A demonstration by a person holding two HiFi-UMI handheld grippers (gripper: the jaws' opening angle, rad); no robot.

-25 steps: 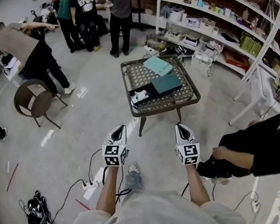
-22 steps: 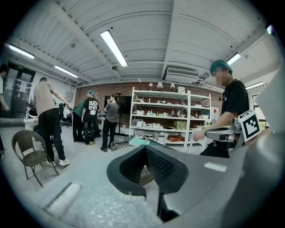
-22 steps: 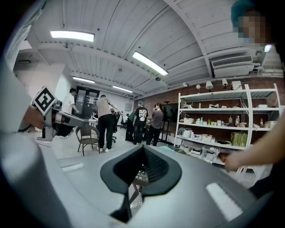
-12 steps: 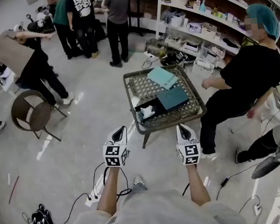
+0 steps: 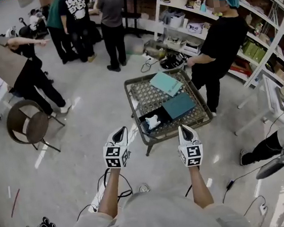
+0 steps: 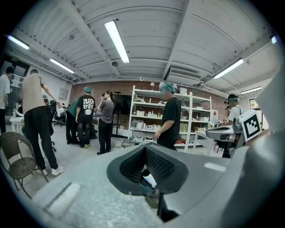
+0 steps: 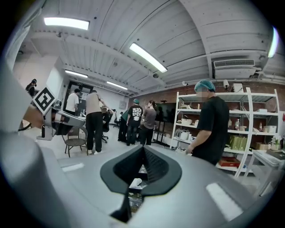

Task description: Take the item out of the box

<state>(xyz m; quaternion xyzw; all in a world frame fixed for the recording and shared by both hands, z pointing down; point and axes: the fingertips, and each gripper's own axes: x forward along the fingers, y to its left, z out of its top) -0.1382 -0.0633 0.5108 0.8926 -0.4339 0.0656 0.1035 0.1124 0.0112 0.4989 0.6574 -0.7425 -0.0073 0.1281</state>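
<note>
Jaws of left gripper (image 6: 144,148): pressed together at the tips, with nothing pinched between them.
Jaws of right gripper (image 7: 143,149): also pressed together, holding nothing.
Grippers' place: both are held out side by side, apart from each other, close before the near edge of the table (image 5: 147,94). The right tip reaches about as far as that edge in the head view, and neither gripper touches anything on the table.
Table: low and square, with a woven mesh top and a dark frame, standing on the grey floor (image 5: 83,132).
Box (image 5: 163,115): dark and open, on the near part of the table, toward its near left corner.
Item (image 5: 153,120): white and crumpled-looking, lying inside the box.
Teal lid (image 5: 178,105): flat on the table, right against the box on the table's right side.
Second teal piece (image 5: 166,83): flat on the far part of the table, apart from the box.
Person in black (image 5: 220,45): standing at the far right side of the table, wearing a teal hair cap.
Chair (image 5: 24,126): round and brown, well to the left of the table.
Shelving (image 5: 254,26): white racks beyond the table on its right.
Group of people (image 5: 78,21): standing beyond the far left of the table.
</note>
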